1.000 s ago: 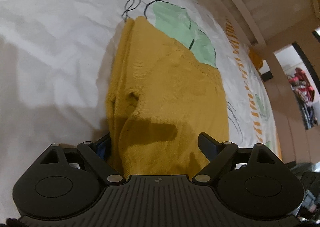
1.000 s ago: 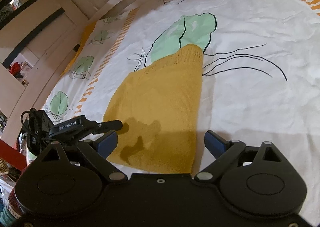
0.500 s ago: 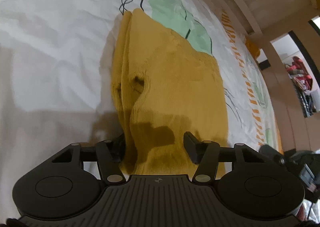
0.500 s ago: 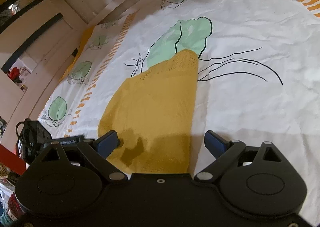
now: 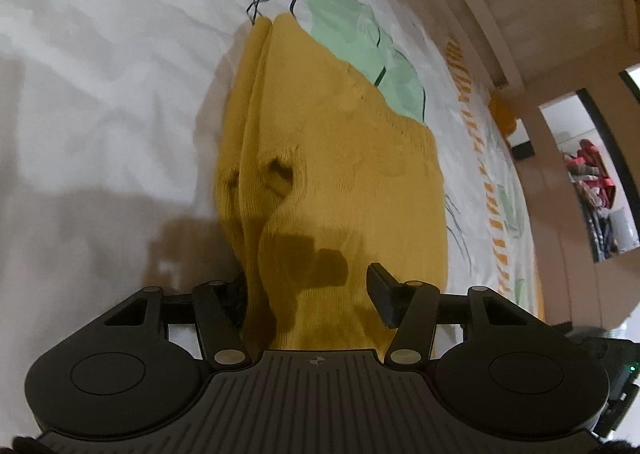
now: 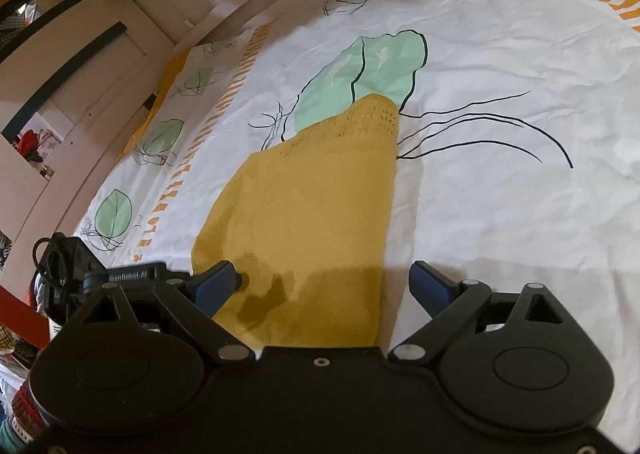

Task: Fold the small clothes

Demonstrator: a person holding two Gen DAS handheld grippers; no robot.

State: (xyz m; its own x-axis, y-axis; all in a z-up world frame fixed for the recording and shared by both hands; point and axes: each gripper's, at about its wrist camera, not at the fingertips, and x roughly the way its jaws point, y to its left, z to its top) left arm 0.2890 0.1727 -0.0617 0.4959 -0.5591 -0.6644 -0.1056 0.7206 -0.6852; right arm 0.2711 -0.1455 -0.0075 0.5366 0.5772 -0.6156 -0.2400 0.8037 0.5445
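A mustard-yellow knit garment (image 5: 344, 174) lies folded on a white bed sheet (image 5: 100, 74) printed with green leaves. My left gripper (image 5: 308, 286) straddles the garment's near edge, and its fingers press a raised fold of the cloth between them. The left finger is mostly hidden behind the fold. In the right wrist view the same garment (image 6: 320, 214) lies flat. My right gripper (image 6: 326, 282) is open over its near right corner, and its blue pads (image 6: 428, 282) touch nothing.
A wooden bed frame (image 5: 500, 6) runs along the far side of the sheet. A doorway with hanging clothes (image 5: 600, 190) is at the right. The left gripper's body (image 6: 100, 278) shows at the left of the right wrist view.
My left gripper's fingers have closed in from wide open, bunching the garment's near edge into a raised fold. My right gripper has stayed open and slid nearer the garment's corner.
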